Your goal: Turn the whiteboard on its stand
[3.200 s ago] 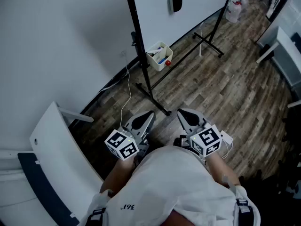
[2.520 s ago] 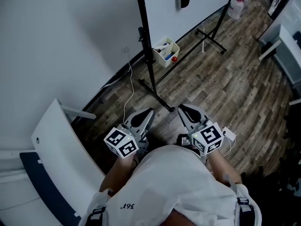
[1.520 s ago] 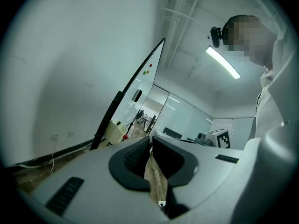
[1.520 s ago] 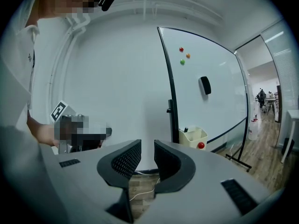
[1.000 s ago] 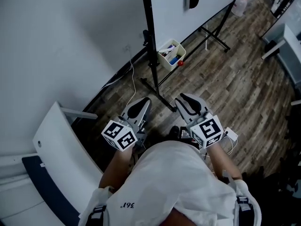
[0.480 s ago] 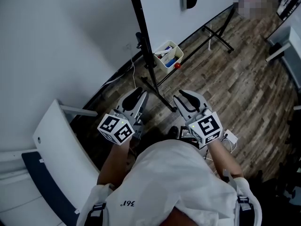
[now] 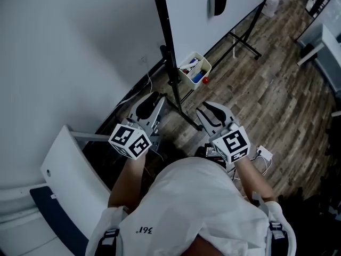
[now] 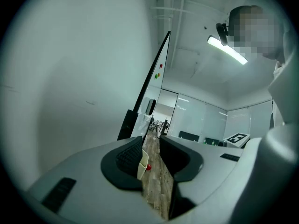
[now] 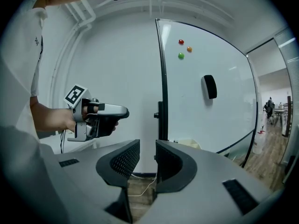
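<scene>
Head view — left gripper [image 7: 152, 97], right gripper [image 7: 205, 111]: jaws opening, empty, near whiteboard stand [image 7: 165, 36]

The whiteboard [image 9: 224, 59] looks smooth, glossy white; its stand [image 7: 162, 15] is matt black metal (thin tubing). The floor [image 7: 266, 79] shows grey-brown wood-grain planks; the person's shirt [image 7: 197, 207] is white cloth.

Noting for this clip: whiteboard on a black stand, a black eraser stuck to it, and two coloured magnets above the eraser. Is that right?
Not quite. There are three magnets, not two: red, orange and green, as the right gripper view shows. The rest holds: the whiteboard sits on a black stand, and the black eraser is stuck to it below the magnets.
</scene>
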